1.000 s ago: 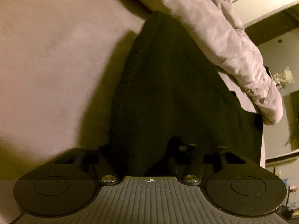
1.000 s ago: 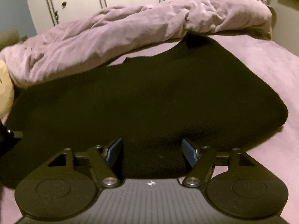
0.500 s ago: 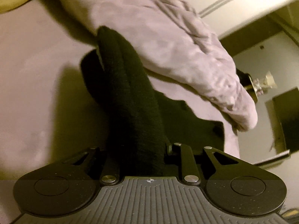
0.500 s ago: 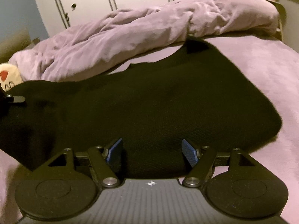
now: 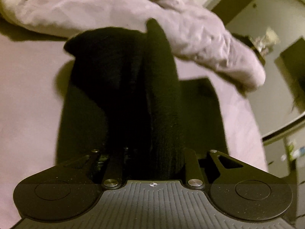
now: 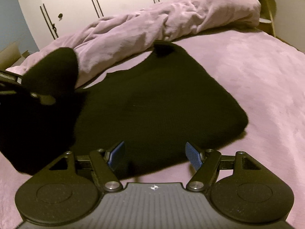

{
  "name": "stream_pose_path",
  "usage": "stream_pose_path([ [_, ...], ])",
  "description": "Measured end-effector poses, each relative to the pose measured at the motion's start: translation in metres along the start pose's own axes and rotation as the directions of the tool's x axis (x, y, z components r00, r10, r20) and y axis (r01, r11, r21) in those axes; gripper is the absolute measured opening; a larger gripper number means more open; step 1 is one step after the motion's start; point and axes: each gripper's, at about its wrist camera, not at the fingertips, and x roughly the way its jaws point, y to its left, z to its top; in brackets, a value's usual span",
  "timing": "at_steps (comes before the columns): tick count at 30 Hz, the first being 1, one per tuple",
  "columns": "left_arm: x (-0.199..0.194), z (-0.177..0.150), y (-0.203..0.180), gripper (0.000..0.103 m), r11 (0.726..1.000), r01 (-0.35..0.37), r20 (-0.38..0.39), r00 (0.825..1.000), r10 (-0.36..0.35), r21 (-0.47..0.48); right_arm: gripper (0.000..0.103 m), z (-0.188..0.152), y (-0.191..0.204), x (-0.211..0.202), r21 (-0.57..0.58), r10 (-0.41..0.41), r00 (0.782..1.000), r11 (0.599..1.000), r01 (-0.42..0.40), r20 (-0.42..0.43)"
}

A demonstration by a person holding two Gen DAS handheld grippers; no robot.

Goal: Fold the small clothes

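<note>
A black knit garment [image 6: 158, 103] lies spread on the purple bed [image 6: 266, 87]. My left gripper [image 5: 152, 152] is shut on the garment's left edge [image 5: 164, 103] and holds that part lifted, so the cloth hangs down in a fold. That lifted part shows at the left of the right wrist view [image 6: 51, 70]. My right gripper [image 6: 155, 155] is open with blue pads [image 6: 193, 155], low over the garment's near edge, its jaws either side of the cloth without gripping it.
A rumpled purple duvet [image 6: 152, 24] lies along the back of the bed. White wardrobe doors [image 6: 95, 0] stand behind it. A wooden nightstand [image 6: 266, 9] is at the far right corner. The bed's right edge drops to the floor [image 5: 276, 133].
My left gripper has lifted the garment's left edge off the bed and carried it inward over the rest. My right gripper has stayed open and drawn back slightly toward the near edge.
</note>
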Motion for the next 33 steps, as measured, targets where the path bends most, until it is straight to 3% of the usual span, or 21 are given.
stream_pose_path([
  [4, 0.027, -0.016, -0.012, 0.054, 0.997, -0.026, -0.057, 0.998, 0.03, 0.068, 0.071, 0.001, -0.009, 0.0, 0.012, -0.009, 1.0, 1.0, 0.009, -0.004],
  [9, -0.012, -0.02, -0.009, 0.065, 0.994, 0.102, -0.042, 0.994, -0.1, 0.039, 0.071, 0.004, -0.016, -0.004, 0.012, -0.005, 1.0, 1.0, 0.005, 0.006],
  [12, -0.048, -0.026, 0.004, 0.079, 0.988, 0.157, -0.012, 0.988, -0.157, -0.003, 0.071, 0.008, -0.02, -0.005, 0.029, 0.002, 1.0, 1.0, -0.002, 0.009],
  [14, -0.06, -0.029, 0.011, 0.08, 0.996, 0.084, 0.032, 0.996, -0.084, -0.009, 0.071, 0.013, -0.022, -0.005, 0.052, 0.027, 1.0, 0.998, -0.027, 0.005],
  [16, -0.068, -0.034, 0.032, 0.08, 0.998, -0.042, 0.082, 0.996, 0.045, -0.04, 0.071, 0.018, -0.024, -0.005, 0.082, 0.07, 0.998, 0.994, -0.07, -0.005],
  [18, -0.061, -0.035, 0.054, 0.079, 0.982, -0.155, 0.061, 0.985, 0.163, -0.11, 0.076, 0.021, -0.023, -0.001, 0.111, 0.128, 0.992, 0.986, -0.126, -0.017],
  [22, -0.031, -0.039, 0.089, 0.073, 0.944, -0.252, 0.004, 0.966, 0.259, -0.214, 0.079, 0.031, -0.022, 0.014, 0.229, 0.298, 0.954, 0.932, -0.282, -0.04],
  [25, -0.017, -0.041, 0.095, 0.075, 0.951, -0.221, -0.018, 0.975, 0.223, -0.214, 0.082, 0.043, -0.02, 0.031, 0.323, 0.371, 0.927, 0.884, -0.338, -0.047],
  [31, 0.002, -0.041, 0.072, 0.075, 0.977, -0.181, -0.044, 0.983, 0.177, -0.113, 0.085, 0.068, 0.012, 0.072, 0.312, 0.452, 0.887, 0.86, -0.404, -0.096],
  [33, -0.004, -0.042, 0.073, 0.077, 0.983, -0.151, -0.037, 0.988, 0.148, -0.1, 0.078, 0.072, 0.023, 0.088, 0.307, 0.456, 0.88, 0.863, -0.401, -0.135],
])
